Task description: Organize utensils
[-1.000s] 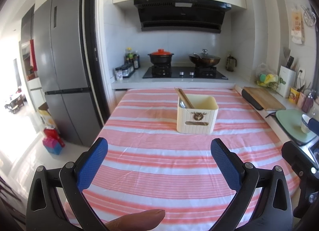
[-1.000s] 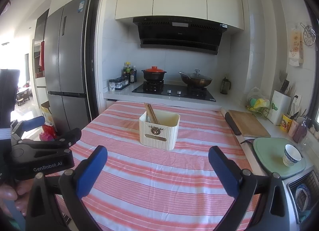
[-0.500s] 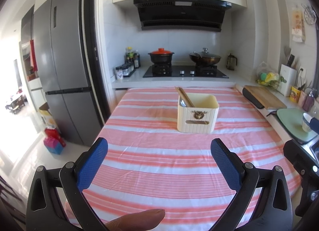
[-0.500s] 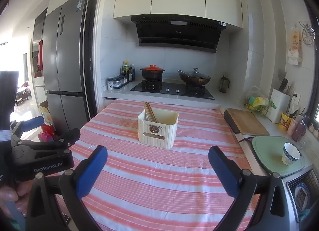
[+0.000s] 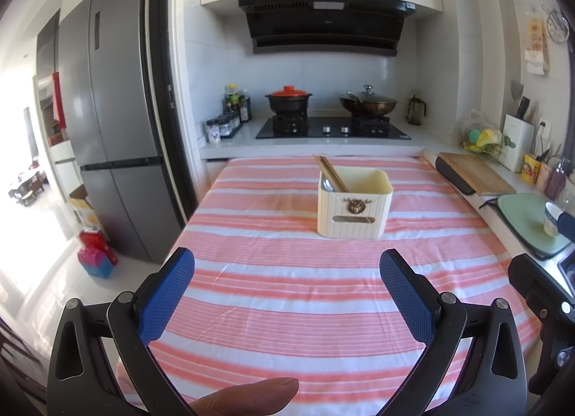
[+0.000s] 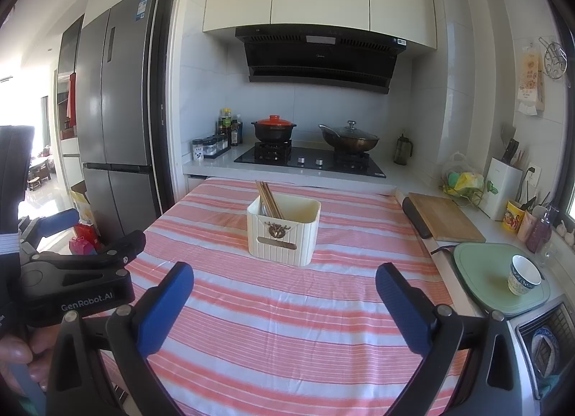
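A: So, what's in front of you?

B: Biggest first: table under a pink-and-white striped cloth (image 5: 287,290), bare except for one thing. A cream utensil holder (image 5: 353,203) sits mid-table, toward the stove end. In its left corner stand brown chopsticks (image 5: 330,173), with what looks like a spoon (image 5: 327,183) behind them. No loose utensils on the cloth in either view.

A: Jaws?

B: Both spread wide and holding nothing. My left gripper (image 5: 287,299) and right gripper (image 6: 284,303) hover over the near end of the cloth, side by side.

A: Where's the holder relative to you?

B: Straight ahead of both, well apart from the fingertips. Left wrist view has it slightly right of centre, right wrist view about centred. So the right gripper is lined up a bit better; I can't call either one nearer.

A: Long axis?

B: Chopsticks lean up and to the left, tops toward the stove. Holder's long side faces me, badge front-on.

A: Status?

B: My read: everything's binned, probably done or near it.
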Demonstrator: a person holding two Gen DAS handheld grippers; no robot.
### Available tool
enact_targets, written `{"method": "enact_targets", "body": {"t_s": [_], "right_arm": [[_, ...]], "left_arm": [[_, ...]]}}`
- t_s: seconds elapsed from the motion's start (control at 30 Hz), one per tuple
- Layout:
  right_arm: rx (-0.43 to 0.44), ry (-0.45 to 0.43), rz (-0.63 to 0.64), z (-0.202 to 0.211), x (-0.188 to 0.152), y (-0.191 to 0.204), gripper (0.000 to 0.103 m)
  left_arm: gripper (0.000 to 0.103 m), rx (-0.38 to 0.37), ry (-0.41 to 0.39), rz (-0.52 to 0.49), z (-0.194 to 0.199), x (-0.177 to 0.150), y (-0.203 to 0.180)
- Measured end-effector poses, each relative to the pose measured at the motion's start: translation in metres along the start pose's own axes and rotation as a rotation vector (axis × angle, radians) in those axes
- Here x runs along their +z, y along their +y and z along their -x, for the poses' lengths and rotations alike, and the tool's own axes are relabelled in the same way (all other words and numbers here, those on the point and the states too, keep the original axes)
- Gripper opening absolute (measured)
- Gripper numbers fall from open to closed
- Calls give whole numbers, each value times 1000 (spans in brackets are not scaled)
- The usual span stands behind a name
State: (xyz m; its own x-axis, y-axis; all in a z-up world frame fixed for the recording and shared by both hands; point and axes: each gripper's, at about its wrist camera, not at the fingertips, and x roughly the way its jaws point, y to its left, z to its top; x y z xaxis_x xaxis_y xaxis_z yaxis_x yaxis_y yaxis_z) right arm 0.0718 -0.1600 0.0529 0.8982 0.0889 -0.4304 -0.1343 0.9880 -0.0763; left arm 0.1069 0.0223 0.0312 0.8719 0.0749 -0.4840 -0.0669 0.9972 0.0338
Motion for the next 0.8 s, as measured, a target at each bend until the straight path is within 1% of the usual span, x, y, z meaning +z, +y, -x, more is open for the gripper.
{"method": "enact_targets", "body": {"t_s": [0.8], "right_arm": [[2,12,12,-4,-1,5,103]], "left_arm": [[103,-4,3,4,-1,0,1]]}}
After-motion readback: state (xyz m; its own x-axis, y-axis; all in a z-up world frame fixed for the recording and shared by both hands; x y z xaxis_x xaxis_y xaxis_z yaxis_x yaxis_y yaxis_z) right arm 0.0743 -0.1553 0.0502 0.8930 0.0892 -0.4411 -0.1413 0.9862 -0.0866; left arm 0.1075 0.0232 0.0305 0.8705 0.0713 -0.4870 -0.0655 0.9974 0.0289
